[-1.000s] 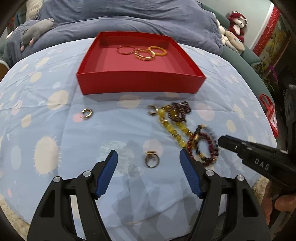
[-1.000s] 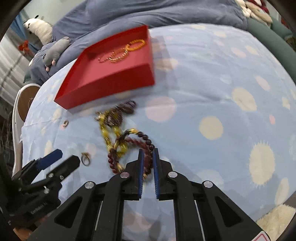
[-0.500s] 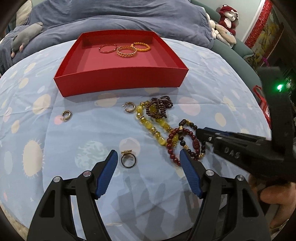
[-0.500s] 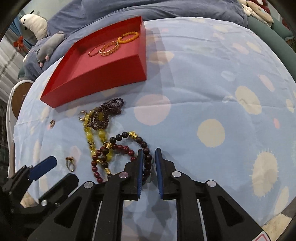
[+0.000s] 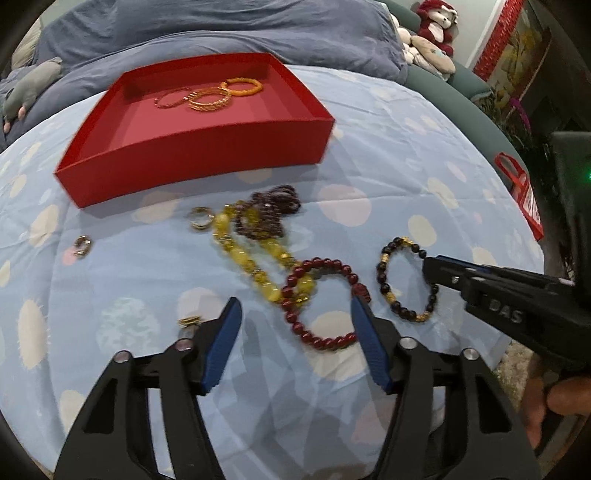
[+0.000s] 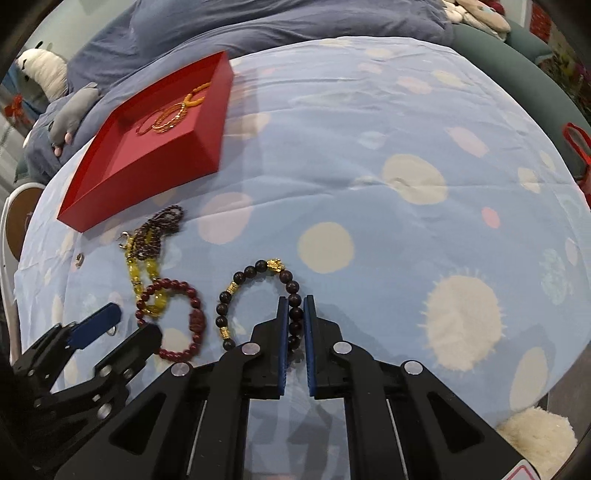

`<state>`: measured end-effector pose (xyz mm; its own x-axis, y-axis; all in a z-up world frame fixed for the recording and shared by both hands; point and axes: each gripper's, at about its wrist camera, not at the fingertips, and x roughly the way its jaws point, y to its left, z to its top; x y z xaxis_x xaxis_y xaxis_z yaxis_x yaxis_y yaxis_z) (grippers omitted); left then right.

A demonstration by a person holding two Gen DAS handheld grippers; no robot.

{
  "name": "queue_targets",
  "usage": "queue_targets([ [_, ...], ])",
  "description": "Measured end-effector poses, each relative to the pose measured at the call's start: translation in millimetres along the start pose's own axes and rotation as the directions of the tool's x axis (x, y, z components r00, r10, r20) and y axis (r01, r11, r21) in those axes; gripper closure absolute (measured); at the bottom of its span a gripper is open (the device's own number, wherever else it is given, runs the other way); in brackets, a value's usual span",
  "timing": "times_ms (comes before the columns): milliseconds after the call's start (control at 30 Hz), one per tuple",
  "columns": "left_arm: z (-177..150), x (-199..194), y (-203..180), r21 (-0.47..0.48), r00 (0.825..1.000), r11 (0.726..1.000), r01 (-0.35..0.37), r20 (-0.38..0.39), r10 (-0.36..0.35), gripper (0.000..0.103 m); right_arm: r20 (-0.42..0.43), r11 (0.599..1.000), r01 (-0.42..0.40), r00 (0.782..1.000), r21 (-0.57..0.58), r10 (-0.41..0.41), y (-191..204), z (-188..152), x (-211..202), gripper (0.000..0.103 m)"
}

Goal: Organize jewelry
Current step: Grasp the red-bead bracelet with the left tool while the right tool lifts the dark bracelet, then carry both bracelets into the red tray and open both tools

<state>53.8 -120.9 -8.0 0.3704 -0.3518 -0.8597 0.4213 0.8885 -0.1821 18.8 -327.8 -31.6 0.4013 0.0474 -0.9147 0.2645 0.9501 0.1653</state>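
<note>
A red tray (image 5: 192,147) (image 6: 147,166) holds three gold bangles (image 5: 210,96). On the blue spotted cloth lie a yellow bead strand (image 5: 255,258), a dark purple strand (image 5: 269,214), a red bead bracelet (image 5: 317,295) (image 6: 173,321), two small hoop earrings (image 5: 201,219) (image 5: 82,245) and a gold ring (image 5: 190,323). My right gripper (image 6: 295,306) (image 5: 430,267) is shut on a black-and-gold bead bracelet (image 6: 258,295) (image 5: 406,284), pulled apart from the pile. My left gripper (image 5: 295,314) is open, over the red bracelet.
A blue duvet (image 5: 221,33) lies behind the tray. Plush toys (image 5: 432,33) sit at the back right. A grey plush (image 6: 74,110) lies left of the tray. A teal edge (image 6: 517,85) bounds the right side.
My right gripper has dragged the black-and-gold bracelet right, out of the tangle with the red one. My left gripper has shifted right, from over the gold ring to over the red bracelet.
</note>
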Motion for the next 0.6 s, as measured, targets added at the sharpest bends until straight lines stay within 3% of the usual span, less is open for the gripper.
queue_targets([
  [133,-1,8,-7,0.031,0.999,0.999,-0.035,0.017,0.034,0.057,-0.006,1.000,-0.023,1.000,0.013,0.023,-2,-2,0,0.095],
  [267,0,9,-7,0.034,0.998,0.998,-0.053,0.026,0.052,0.077,-0.013,0.999,-0.040,0.999,-0.001,0.040,4,-4,4,0.095],
  [400,0,6,-6,0.021,0.999,0.999,-0.034,0.030,0.034,0.081,-0.018,0.998,-0.060,0.998,-0.016,0.059,11,-7,6,0.095],
  [433,0,4,-5,0.021,0.999,0.999,-0.029,0.032,0.028,0.096,-0.017,0.998,-0.062,0.998,-0.022,0.061,13,-7,5,0.095],
  [600,0,-8,1,-0.002,1.000,1.000,0.004,0.031,-0.004,0.095,-0.002,0.995,-0.089,0.996,-0.051,0.089,25,-8,-1,0.095],
])
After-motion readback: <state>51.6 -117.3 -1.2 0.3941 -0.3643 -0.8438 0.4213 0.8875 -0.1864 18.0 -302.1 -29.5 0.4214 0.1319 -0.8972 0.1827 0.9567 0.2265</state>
